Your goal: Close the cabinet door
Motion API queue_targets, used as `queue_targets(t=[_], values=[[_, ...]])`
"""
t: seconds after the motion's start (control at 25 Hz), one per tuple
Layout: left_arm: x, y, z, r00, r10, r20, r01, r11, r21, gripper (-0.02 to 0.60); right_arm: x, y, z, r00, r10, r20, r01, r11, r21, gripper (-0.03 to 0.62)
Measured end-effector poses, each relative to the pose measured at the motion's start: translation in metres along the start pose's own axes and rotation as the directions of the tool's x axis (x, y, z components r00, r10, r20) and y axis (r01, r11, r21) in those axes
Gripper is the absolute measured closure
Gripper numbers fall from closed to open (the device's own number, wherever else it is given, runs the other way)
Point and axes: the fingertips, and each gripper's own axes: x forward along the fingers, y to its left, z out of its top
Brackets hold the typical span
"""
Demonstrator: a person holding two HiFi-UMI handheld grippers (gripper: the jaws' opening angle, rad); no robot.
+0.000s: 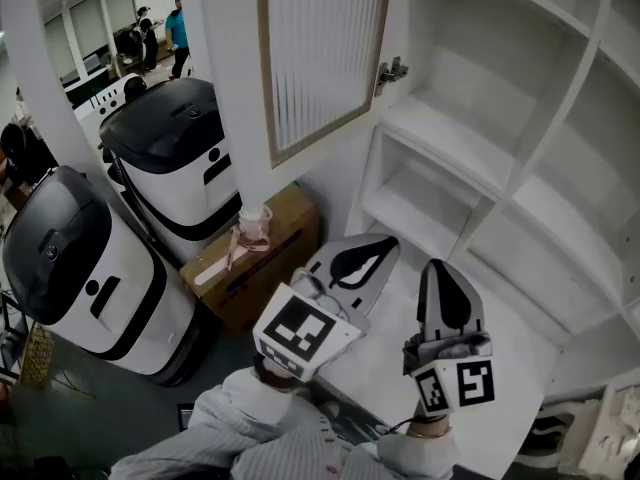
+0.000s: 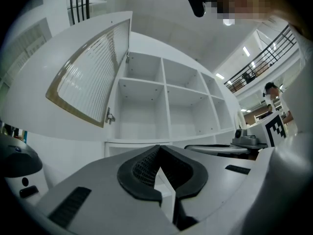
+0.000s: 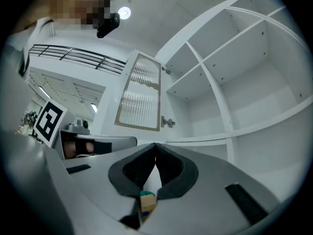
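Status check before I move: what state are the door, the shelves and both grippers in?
Door: wide open, not yet closed.
Shelves: bare where visible.
Left gripper: shut, nothing between its jaws, apart from the door.
Right gripper: shut, nothing held, apart from the door.

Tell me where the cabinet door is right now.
In the head view the cabinet door stands swung open at top centre, hinged to the left edge of the white shelves, with the cardboard box below it.
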Motion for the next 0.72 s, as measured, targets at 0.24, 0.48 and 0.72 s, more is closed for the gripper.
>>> queue_targets(t=[0.24, 0.48, 0.72], values=[[-0.023, 0.018, -0.005, 0.998, 0.052, -0.025, -0.052, 0.999, -0.012, 0.572, 0.01, 0.016, -0.003, 0.999, 0.039, 0.001, -0.039, 0.999, 0.02, 0.582], [-0.057, 0.046, -0.002, 0.99, 0.14, -0.028, -0.141, 0.99, -0.005, 0.572, 0.023, 0.043, -0.009, 0.995, 0.104, 0.003, -0.104, 0.993, 0.049, 0.582], [-0.091, 0.077, -0.001, 0.97, 0.24, -0.046, -0.24, 0.971, -0.003, 0.571, 0.038, 0.066, -0.013, 0.986, 0.168, -0.002, -0.167, 0.984, 0.064, 0.582]])
